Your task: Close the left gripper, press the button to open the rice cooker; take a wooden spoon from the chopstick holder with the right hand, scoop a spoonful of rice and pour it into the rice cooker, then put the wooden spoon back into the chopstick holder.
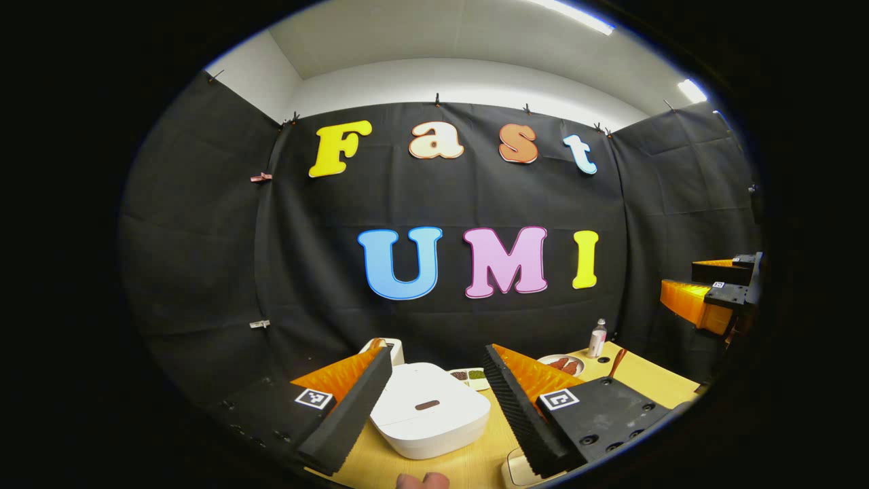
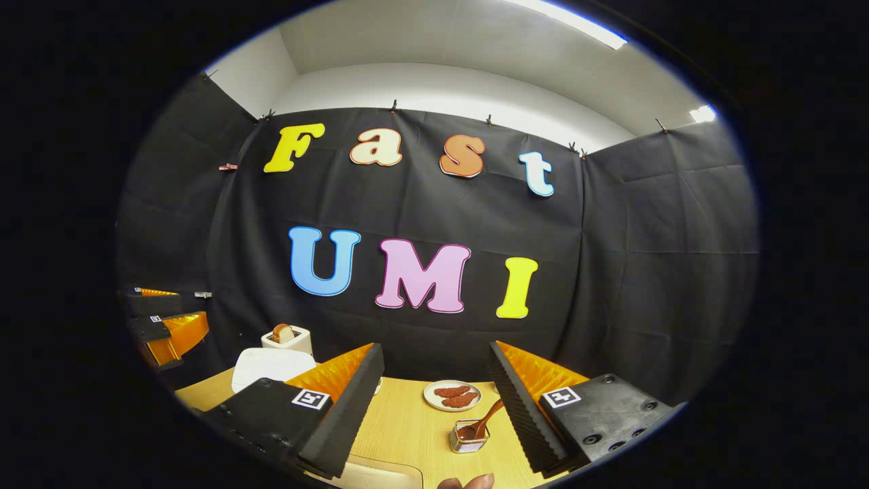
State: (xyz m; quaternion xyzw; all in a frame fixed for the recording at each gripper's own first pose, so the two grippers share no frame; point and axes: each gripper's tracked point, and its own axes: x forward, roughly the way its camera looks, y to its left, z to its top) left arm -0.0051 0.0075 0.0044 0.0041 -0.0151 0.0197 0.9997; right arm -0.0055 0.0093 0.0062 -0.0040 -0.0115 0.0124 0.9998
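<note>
The white rice cooker (image 1: 428,414) sits on the wooden table with its lid down, just beyond my left gripper (image 1: 438,351), whose fingers stand wide open on either side of it. A wooden spoon (image 2: 483,422) leans in a small wire chopstick holder (image 2: 468,440), a little ahead of my right gripper (image 2: 436,348), which is open and holds nothing. The spoon's handle (image 1: 616,363) also rises at the table's right side. In the right gripper view the rice cooker (image 2: 268,367) lies at the left, with the left gripper (image 2: 163,319) above it. The right gripper (image 1: 713,292) hovers at the far right.
A toaster (image 2: 287,336) with bread stands behind the cooker. A plate of brown food (image 2: 453,395) and a small bottle (image 1: 597,337) are at the back. A divided dish (image 1: 468,375) lies behind the cooker. A pale container edge (image 2: 373,475) shows at the near table edge.
</note>
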